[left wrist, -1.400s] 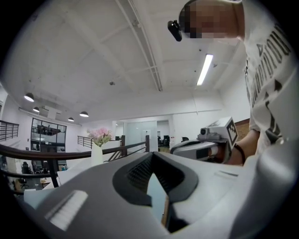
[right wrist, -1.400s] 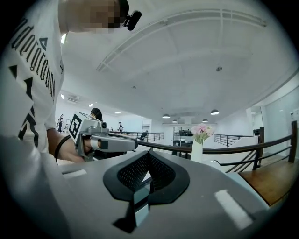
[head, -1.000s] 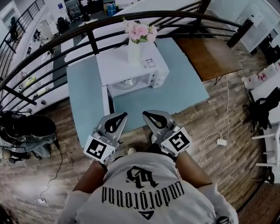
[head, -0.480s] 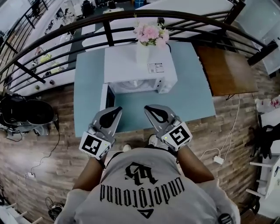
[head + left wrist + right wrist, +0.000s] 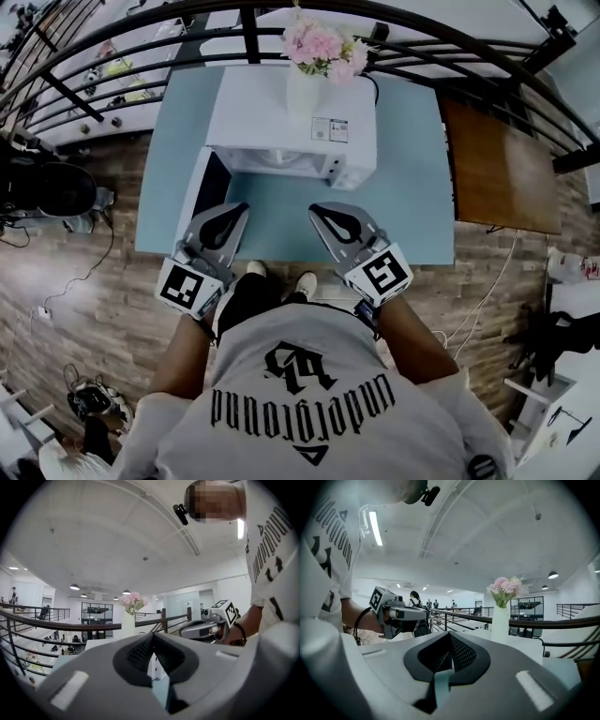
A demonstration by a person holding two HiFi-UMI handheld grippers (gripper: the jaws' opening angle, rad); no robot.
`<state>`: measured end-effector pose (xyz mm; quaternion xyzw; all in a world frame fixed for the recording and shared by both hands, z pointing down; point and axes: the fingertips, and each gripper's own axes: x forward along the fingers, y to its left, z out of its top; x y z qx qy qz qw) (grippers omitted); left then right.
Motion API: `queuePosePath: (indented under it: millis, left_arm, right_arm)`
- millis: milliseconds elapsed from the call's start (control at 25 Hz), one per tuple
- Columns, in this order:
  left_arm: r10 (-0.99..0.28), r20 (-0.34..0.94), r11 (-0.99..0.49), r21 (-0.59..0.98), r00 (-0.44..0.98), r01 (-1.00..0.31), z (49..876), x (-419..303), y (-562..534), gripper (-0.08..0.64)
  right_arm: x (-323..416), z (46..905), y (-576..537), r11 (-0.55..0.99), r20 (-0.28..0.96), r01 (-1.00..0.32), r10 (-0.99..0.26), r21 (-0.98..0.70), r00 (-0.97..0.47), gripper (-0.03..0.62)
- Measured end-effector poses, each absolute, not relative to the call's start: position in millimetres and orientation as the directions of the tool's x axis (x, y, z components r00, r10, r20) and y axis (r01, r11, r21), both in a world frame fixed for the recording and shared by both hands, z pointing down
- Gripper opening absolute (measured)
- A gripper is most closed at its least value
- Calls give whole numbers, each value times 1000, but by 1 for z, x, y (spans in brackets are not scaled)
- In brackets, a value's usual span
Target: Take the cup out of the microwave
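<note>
A white microwave (image 5: 281, 108) stands on a light blue table (image 5: 412, 169), its door (image 5: 199, 187) swung open to the left. The open cavity shows only a pale round shape at its mouth; I cannot make out a cup. My left gripper (image 5: 228, 214) hangs over the table's front edge, just before the open door, jaws together and empty. My right gripper (image 5: 323, 214) is level with it, in front of the cavity, also shut and empty. In the left gripper view the jaws (image 5: 152, 641) meet in a thin line; the right gripper's (image 5: 449, 639) do the same.
A white vase (image 5: 302, 89) of pink flowers (image 5: 323, 42) stands on the microwave's top. A dark curved railing (image 5: 422, 23) runs behind the table. A brown wooden table (image 5: 502, 169) adjoins on the right. Black equipment (image 5: 47, 187) and cables lie on the wood floor at left.
The person has come closer to the table. Both grippers have advanced from over the floor to over the table's front edge, toward the open microwave. Both jaws stay together.
</note>
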<state>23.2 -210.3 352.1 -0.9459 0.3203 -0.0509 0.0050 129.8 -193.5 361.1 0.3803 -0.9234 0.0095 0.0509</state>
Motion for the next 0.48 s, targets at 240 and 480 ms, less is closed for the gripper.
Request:
queuePosePath:
  millis: [240,480]
  left_arm:
    - [-638,127,-765,15,760,-644,364,34,-223,51]
    - [-637,173,-757,44,751,-652,386,40,-240,51]
  right_arm:
    - [145,387,-217,708,130,-706,-698,-29,-704,2]
    - [149,410,-239,697,153,-715,-702,-49,-695,2]
